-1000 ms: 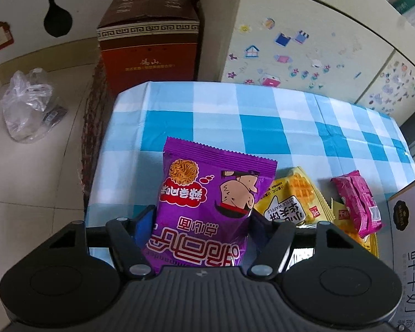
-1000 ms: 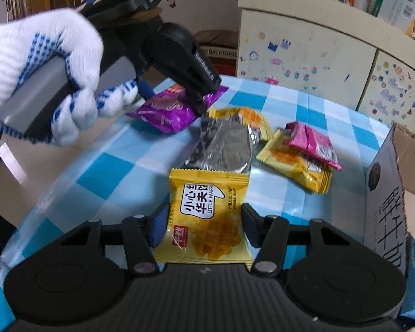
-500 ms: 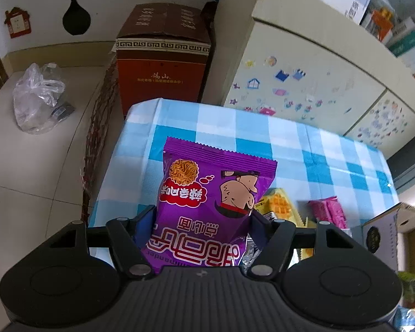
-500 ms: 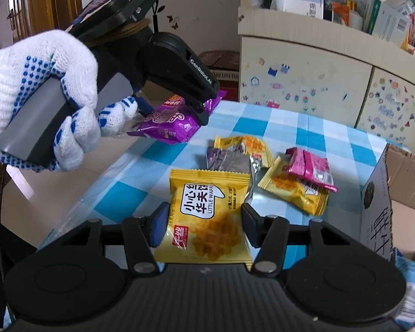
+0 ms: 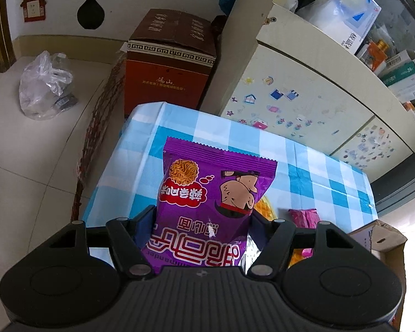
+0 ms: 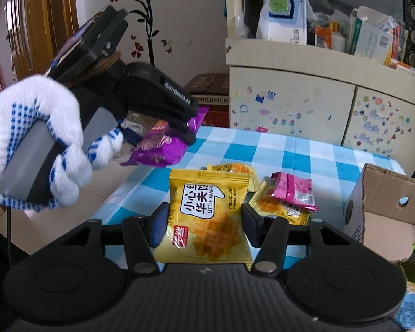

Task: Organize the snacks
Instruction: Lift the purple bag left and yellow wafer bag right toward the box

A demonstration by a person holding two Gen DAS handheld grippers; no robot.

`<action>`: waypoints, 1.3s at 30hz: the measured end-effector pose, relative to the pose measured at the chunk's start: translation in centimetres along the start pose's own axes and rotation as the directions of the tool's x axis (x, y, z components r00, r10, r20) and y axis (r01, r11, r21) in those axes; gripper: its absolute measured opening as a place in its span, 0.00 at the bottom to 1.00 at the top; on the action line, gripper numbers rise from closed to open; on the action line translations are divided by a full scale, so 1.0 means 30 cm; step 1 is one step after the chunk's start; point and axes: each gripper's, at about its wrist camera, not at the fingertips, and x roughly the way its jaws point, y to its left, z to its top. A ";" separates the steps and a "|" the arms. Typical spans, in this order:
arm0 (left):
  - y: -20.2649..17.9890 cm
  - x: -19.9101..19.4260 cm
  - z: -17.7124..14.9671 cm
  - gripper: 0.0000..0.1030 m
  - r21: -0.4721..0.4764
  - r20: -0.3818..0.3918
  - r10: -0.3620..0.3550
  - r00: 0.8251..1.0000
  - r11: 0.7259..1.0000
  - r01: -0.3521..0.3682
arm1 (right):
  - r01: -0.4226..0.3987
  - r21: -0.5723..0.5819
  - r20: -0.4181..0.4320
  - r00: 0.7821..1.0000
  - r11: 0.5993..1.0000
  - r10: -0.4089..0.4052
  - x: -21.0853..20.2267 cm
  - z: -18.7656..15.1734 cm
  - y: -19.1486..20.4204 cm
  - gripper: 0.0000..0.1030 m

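Holding 2 snacks clear of the checked table (image 6: 298, 152): left gripper (image 5: 202, 227) clamped on the purple noodle packet (image 5: 207, 193), right gripper (image 6: 202, 221) clamped on the yellow waffle packet (image 6: 207, 215). Judged early to midway: at least 2 more yellow packets (image 6: 279, 210) and 1 pink packet (image 6: 293, 191) left lying on the cloth, cardboard box (image 6: 384, 193) just beside the table, contents mostly unseen.

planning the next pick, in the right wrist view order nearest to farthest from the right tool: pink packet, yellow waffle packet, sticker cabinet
1. yellow waffle packet: clamped in the right tool, at centre.
2. pink packet: on the checked table, just beyond and to the right.
3. sticker cabinet: behind the table's far edge.
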 end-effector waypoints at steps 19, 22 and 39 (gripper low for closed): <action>-0.023 -0.104 -0.168 0.71 0.032 0.032 -0.041 0.999 0.999 0.040 | 0.040 0.113 0.112 0.992 0.993 -0.053 -0.188 0.073 -0.137 0.54; -0.034 -0.116 -0.204 0.71 0.060 0.036 -0.037 0.999 0.998 0.035 | 0.053 0.145 0.124 0.990 0.988 -0.071 -0.226 0.078 -0.173 0.54; -0.071 -0.145 -0.412 0.71 0.097 0.018 -0.084 0.996 0.992 0.082 | 0.115 0.489 0.129 0.971 0.865 -0.202 -0.460 0.039 -0.496 0.54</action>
